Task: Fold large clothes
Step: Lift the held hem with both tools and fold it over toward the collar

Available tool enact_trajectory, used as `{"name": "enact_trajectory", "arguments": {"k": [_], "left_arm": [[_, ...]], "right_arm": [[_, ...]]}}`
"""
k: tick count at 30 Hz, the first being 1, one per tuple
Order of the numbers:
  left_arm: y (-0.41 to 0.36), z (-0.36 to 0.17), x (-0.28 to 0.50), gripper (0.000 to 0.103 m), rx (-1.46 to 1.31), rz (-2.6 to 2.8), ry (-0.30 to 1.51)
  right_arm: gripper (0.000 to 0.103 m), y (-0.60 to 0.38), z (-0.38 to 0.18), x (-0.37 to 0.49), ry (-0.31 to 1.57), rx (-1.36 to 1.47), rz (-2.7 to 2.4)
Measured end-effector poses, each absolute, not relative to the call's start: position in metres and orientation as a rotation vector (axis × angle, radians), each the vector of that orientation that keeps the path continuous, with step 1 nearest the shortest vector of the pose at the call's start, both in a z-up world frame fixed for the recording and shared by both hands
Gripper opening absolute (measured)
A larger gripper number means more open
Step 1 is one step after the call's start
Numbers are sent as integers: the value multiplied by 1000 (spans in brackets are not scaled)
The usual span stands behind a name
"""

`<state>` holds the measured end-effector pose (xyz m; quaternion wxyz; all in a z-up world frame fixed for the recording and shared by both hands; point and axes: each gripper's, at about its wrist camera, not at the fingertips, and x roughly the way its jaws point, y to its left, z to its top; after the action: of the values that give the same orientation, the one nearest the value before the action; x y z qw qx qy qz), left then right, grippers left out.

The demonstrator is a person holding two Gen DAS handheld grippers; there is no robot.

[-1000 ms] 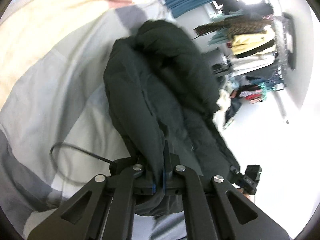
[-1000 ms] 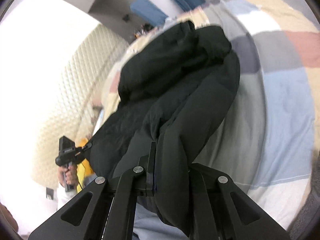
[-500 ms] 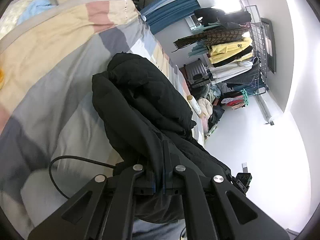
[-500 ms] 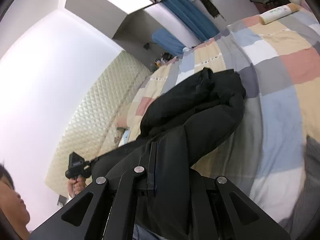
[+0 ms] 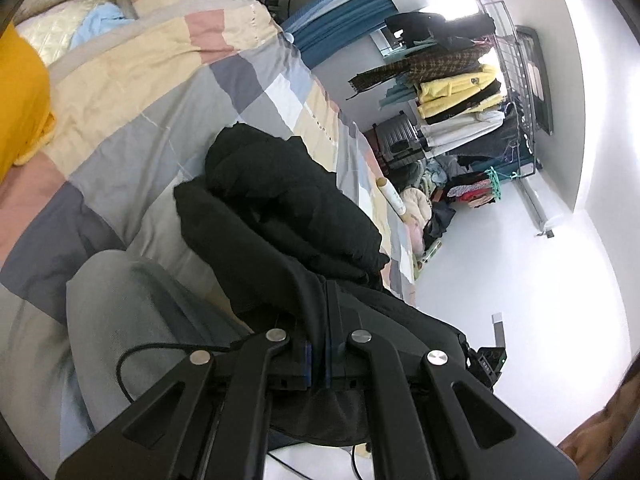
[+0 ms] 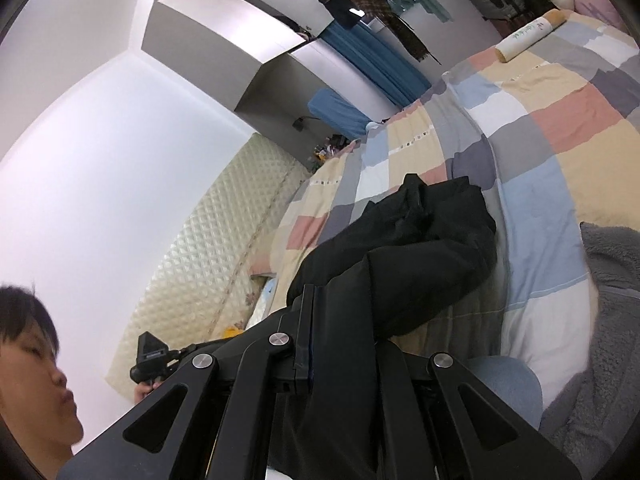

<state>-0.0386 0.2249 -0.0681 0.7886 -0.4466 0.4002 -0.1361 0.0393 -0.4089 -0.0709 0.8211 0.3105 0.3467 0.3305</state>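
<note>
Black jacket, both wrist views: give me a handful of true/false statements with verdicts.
1. The left gripper is shut on the black jacket. True.
2. The right gripper hangs open, holding nothing. False: black fabric fills it.
3. The jacket's far end lies on the checked bedspread. True.
4. The jacket is yellow. False: black.
5. A paper roll lies on the bed. True.

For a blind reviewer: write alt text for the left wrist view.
The left gripper is clamped on a black coat bunched on a checked bedspread. A loaded clothes rack stands against the far wall.
</note>
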Motion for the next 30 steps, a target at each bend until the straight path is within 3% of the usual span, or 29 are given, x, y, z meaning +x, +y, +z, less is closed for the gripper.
{"name": "enact_trajectory", "arguments": {"k": [10, 21, 30], "left_arm": [[238, -55, 27, 3, -972, -240, 895], [235, -30, 104, 4, -781, -92, 908], [205, -34, 204, 4, -533, 102, 903]], "right_arm": [[3, -407, -62, 106, 777, 693, 664], [3, -389, -44, 186, 764, 654, 578], [3, -369, -66, 285, 836, 601, 395]]}}
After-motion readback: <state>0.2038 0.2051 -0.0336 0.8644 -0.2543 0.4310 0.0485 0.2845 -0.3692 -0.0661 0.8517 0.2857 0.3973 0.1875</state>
